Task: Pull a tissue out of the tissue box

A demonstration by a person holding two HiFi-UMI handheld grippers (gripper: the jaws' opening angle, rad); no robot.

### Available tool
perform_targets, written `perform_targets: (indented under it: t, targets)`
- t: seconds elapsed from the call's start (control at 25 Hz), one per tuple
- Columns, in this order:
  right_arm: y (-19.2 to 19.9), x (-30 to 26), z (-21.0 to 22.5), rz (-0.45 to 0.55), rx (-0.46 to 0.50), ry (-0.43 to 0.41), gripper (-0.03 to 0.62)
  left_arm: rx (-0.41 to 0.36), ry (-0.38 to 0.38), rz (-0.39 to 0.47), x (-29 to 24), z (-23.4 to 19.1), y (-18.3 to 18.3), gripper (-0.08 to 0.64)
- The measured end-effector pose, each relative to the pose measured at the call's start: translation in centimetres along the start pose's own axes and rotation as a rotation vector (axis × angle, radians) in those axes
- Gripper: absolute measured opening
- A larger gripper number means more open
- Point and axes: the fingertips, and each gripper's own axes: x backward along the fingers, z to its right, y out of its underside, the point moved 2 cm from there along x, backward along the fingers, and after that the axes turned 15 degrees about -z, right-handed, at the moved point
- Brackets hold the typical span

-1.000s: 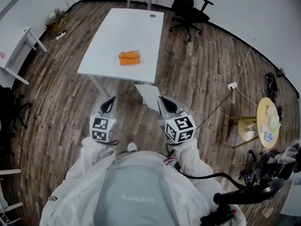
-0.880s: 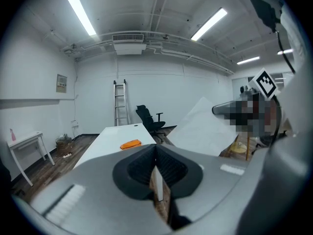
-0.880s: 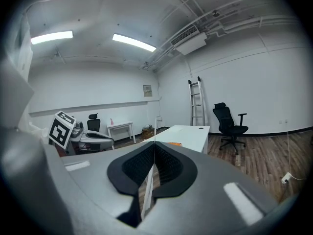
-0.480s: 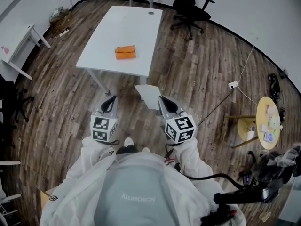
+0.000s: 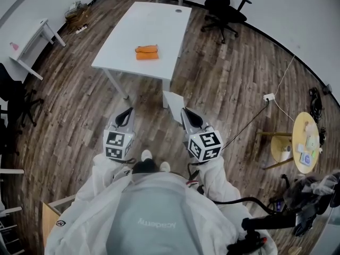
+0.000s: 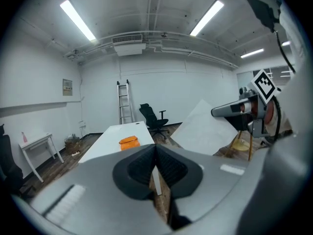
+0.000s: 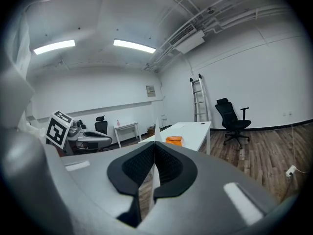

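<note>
The orange tissue box (image 5: pixel 147 52) lies on the white table (image 5: pixel 159 31) ahead of me; the left gripper view shows the box (image 6: pixel 129 141) too, and so does the right gripper view (image 7: pixel 174 140). My right gripper (image 5: pixel 185 112) is shut on a white tissue (image 5: pixel 172 101), which sticks out forward above the wooden floor, well short of the table. In the left gripper view the tissue (image 6: pixel 205 126) hangs from the right gripper (image 6: pixel 230 111). My left gripper (image 5: pixel 126 112) is shut with nothing in it, level with the right one.
A black office chair (image 5: pixel 226 9) stands beyond the table, near a ladder (image 6: pixel 123 102). A small round yellow table (image 5: pixel 305 145) is at the right, with a cable (image 5: pixel 249 121) across the floor. A white side table (image 5: pixel 32 41) stands at the left.
The table and the orange box have drawn further away in the head view as I step back. Both grippers stay side by side, the tissue still in the right one.
</note>
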Motion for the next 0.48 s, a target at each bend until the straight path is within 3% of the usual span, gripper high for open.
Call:
perform_targets:
  t: [0.48]
  targets:
    - [0.24, 0.31, -0.66, 0.007, -0.011, 0.02, 0.003, -0.01, 0.022, 0.026, 0.15, -0.03, -0.46, 0.0]
